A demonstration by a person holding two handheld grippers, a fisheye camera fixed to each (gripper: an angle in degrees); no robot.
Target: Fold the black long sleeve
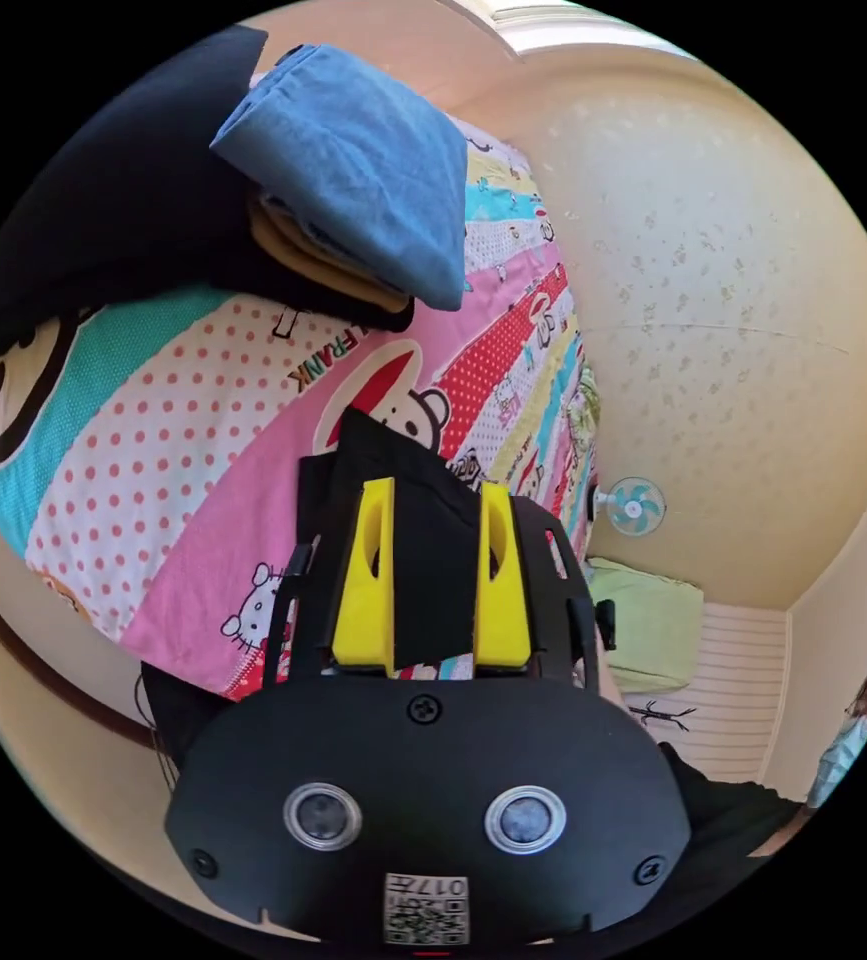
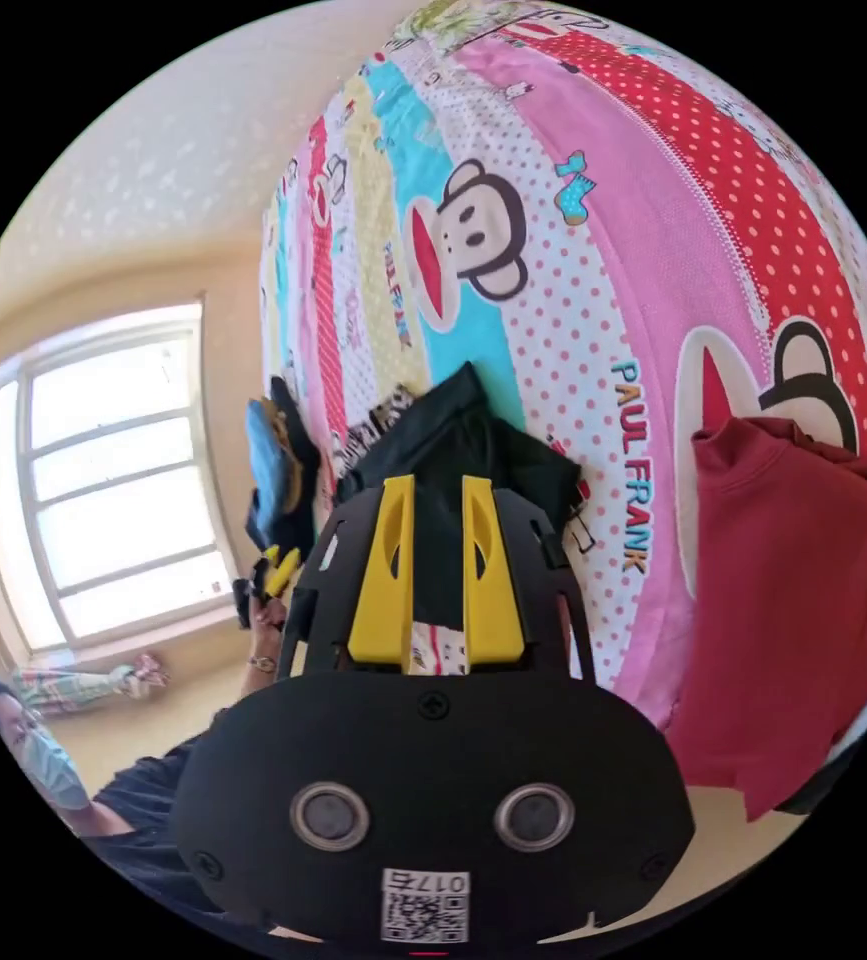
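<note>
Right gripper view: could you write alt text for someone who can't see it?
The right tool pinches black cloth between yellow jaws, above a bright cartoon-print bedspread. A dark red garment lies to one side, a window to the other.

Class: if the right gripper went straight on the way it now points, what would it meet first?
The right gripper is shut on black cloth, so that comes first. Beyond it lies the patterned bedsheet. Depth is hard to judge in this fisheye view.
</note>
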